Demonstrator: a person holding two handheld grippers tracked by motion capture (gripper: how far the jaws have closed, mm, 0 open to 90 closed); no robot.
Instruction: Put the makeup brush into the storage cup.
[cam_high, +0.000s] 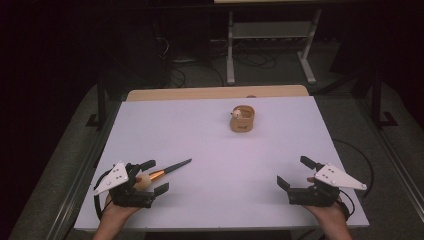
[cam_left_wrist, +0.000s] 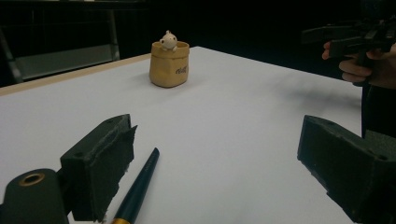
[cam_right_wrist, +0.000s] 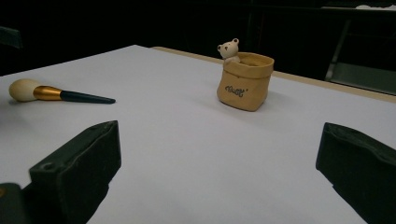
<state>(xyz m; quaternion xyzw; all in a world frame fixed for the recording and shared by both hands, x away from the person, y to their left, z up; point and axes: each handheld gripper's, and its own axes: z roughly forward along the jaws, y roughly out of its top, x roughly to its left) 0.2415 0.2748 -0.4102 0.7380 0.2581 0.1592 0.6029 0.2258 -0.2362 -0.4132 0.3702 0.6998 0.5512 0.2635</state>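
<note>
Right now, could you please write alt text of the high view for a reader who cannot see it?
A makeup brush lies on a white table between the open jaws of the left gripper, not gripped. The right gripper rests open near the table's other front corner, nothing between its jaws. A tan bag-shaped holder with a small bear figure stands farther back.

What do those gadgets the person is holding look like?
Each hand holds a black tool. The left gripper and right gripper each have two blocky black jaws faced with dark pads, a pale grey three-cornered plate with small holes on top, and a black cable trailing behind.
</note>
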